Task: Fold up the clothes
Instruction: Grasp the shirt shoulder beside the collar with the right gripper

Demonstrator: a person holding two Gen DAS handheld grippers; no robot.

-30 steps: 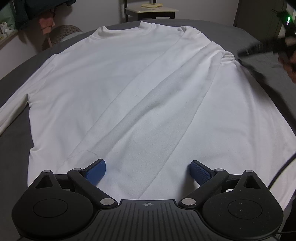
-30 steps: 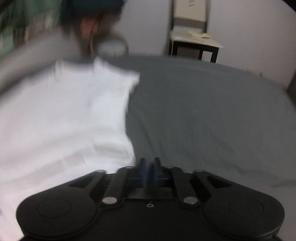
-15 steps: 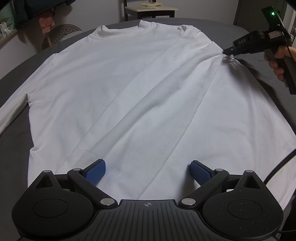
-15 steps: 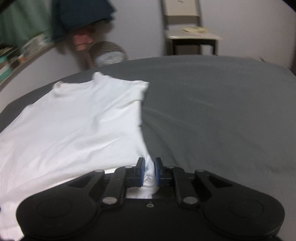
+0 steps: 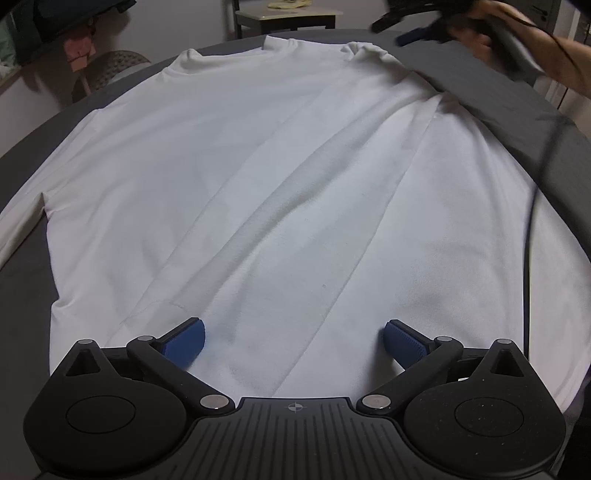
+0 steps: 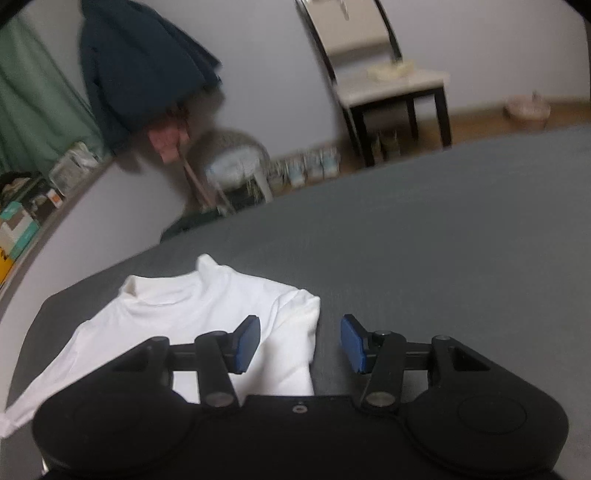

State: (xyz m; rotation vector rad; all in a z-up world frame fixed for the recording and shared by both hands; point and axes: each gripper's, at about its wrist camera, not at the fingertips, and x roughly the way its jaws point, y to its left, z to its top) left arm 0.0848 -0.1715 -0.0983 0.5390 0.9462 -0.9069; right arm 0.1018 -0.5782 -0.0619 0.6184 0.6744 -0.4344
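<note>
A white long-sleeved shirt (image 5: pixel 295 184) lies flat on the grey surface (image 5: pixel 517 110), collar at the far end, with one sleeve folded diagonally across its body. My left gripper (image 5: pixel 293 338) is open just above the hem, blue pads wide apart with cloth under them. In the right wrist view my right gripper (image 6: pixel 299 341) hovers over the shirt's (image 6: pixel 207 310) far shoulder edge. Its jaws are opening and the pads press on nothing. In the left wrist view it shows blurred at the top right, right gripper (image 5: pixel 413 36), held by a hand (image 5: pixel 480 40).
A black cable (image 5: pixel 532 221) trails over the shirt's right side. Beyond the grey surface (image 6: pixel 443 240) stand a chair (image 6: pixel 388 74), a wicker stool (image 6: pixel 232 158) and a hanging dark jacket (image 6: pixel 140 66). A cluttered shelf runs along the left wall.
Half a second ago the right gripper pinched the shirt's right shoulder fold; it has let go, opened, and moved away toward the collar. The left gripper has stayed put.
</note>
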